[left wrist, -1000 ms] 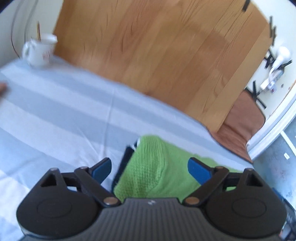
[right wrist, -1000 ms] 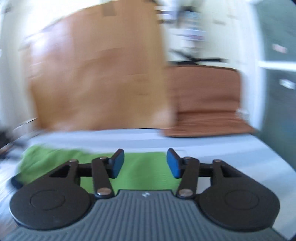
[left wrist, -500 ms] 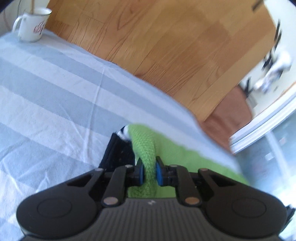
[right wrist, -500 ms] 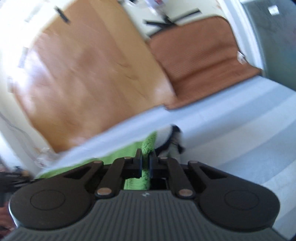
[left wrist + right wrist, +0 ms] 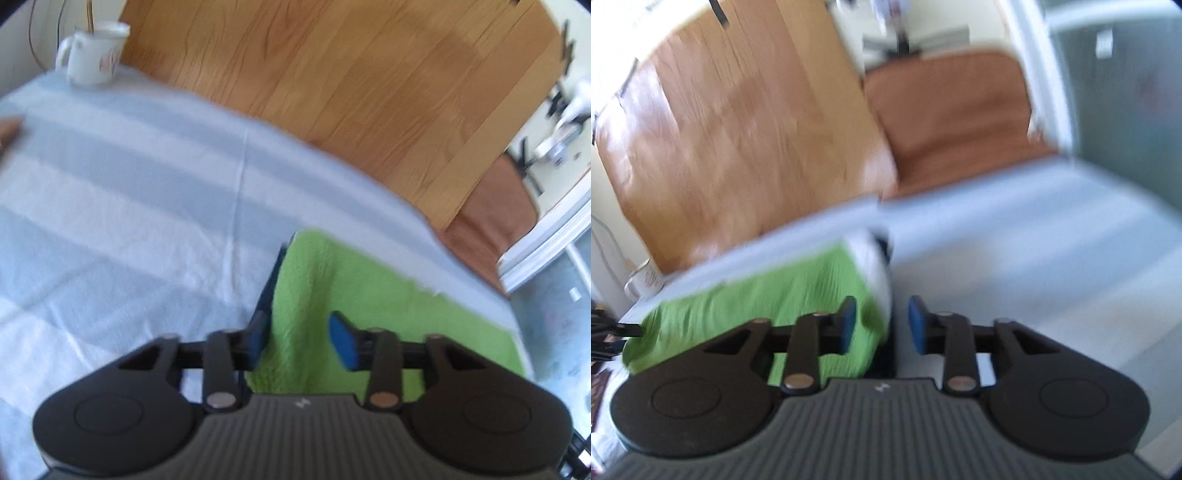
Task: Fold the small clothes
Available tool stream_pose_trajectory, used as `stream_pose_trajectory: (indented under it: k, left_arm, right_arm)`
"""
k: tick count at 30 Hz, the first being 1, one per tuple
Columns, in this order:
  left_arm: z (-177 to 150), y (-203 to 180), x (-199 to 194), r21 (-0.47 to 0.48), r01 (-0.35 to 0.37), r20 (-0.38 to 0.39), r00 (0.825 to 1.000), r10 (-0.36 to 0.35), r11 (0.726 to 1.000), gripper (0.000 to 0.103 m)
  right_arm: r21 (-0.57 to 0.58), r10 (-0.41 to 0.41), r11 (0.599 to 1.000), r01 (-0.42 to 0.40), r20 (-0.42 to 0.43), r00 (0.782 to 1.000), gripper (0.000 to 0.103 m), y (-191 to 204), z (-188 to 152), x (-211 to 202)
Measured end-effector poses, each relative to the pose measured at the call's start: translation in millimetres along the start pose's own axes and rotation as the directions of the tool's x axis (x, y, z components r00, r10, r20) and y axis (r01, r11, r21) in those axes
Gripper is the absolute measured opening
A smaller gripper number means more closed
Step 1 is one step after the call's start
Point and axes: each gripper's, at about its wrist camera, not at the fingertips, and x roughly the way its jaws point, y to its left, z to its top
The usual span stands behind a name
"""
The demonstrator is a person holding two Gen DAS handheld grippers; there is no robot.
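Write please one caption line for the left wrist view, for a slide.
Left tool, jaws just opening, poised over a green knitted garment on a striped cloth; white mug at the far corner.

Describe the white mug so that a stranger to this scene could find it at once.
Start from the blue and white striped cloth that covers the table. Follow it to its far corner, by the wooden board, well away from the green knitted garment. There stands the white enamel mug, the only hard, upright thing on the cloth, with a reddish print and a handle.
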Motion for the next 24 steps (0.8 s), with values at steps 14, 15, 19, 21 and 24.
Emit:
stream_pose_trajectory:
  k: [14,15,19,21,24]
  left_arm:
    - [16.6,-74.0,33.9,0.09,0.144,0.056,0.987,-0.149,0.986,0.044]
    - [14.6,-75.3,44.7,0.098,0.127,0.047,0.99,-0.132,0.987,0.043]
    - [11.4,-57.7,79.2,0.089,-0.001,0.02,1.0,0.0,0.996,0.019]
    - [13.1,-40.7,81.9,0.047,0.018,0.033,0.999,-0.02,0.999,0.007]
    - [15.2,-32.0,83.7,0.003,0.031,0.03,0.999,-0.031,1.0,0.006]
  right_arm:
    - [-0.202,0.307,0.914,-0.353,-0.228,0.924,0.034,155.7,-6.4,102.3]
    - [-0.209,0.274,0.921,-0.327,-0.248,0.929,0.03,153.9,-9.5,109.4]
    - [-0.262,0.078,0.957,-0.124,-0.18,0.981,0.01,101.4,-15.7,104.2]
    - [-0.158,0.087,0.981,-0.11,-0.146,0.985,0.0,54.5,-10.7,88.7]
    - [-0.048,0.108,0.992,-0.115,-0.128,0.986,0.0,18.7,-4.9,73.6]
